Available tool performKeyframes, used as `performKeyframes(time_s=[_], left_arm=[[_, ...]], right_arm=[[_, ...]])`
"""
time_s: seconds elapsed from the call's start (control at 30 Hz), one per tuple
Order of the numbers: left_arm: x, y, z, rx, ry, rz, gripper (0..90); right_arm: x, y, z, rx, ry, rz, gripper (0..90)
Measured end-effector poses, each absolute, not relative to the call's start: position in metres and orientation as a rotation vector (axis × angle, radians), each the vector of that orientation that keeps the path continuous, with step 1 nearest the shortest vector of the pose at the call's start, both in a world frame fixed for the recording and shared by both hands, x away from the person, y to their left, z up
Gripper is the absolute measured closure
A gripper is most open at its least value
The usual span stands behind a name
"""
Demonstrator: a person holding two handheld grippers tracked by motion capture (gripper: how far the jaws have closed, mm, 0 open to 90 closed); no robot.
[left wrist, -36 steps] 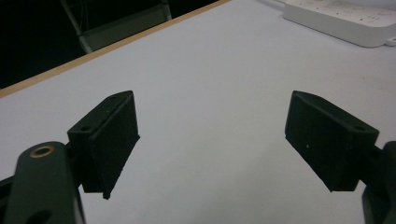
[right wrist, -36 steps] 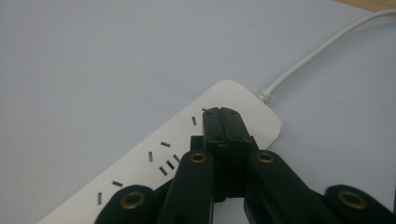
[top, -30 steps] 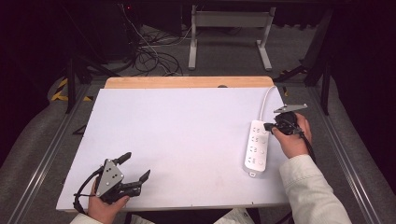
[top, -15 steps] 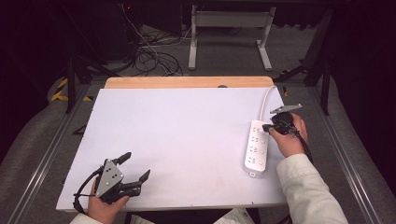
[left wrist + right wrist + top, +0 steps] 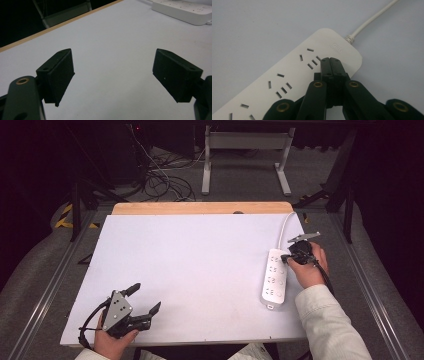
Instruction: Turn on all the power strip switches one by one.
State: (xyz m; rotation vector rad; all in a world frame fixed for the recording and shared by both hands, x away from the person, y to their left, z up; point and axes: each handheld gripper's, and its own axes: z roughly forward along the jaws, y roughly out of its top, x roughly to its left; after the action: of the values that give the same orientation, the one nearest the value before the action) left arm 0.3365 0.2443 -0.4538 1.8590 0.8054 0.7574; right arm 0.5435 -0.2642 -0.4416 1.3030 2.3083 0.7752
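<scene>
Right gripper view: right gripper [image 5: 331,59] fingers closed, nothing held, tips set over power strip [image 5: 287,82] cord end. Left gripper [image 5: 145,301] fingers spread, bare counter [image 5: 112,50] between.

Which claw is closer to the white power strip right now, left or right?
Right. The right claw, jaws shut, sits over the cable end of the power strip. The left claw, jaws open, rests near the table's front left corner, far from it.

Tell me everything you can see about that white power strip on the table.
The power strip is a long white bar, seemingly plastic, with rounded corners and rows of socket slots on top. It lies flat near the table's right edge. A white cord leaves its far end. The right gripper, jaws shut, hovers over that end; contact is unclear.
</scene>
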Motion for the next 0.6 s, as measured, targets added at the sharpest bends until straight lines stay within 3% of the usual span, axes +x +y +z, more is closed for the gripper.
performKeyframes(time_s=[0.6], left_arm=[[0.3365, 0.2446, -0.4536, 1.861, 0.8, 0.764, 17.8]], right_arm=[[0.5436, -0.2638, -0.4433, 1.301, 2.312, 0.759, 90.0]])
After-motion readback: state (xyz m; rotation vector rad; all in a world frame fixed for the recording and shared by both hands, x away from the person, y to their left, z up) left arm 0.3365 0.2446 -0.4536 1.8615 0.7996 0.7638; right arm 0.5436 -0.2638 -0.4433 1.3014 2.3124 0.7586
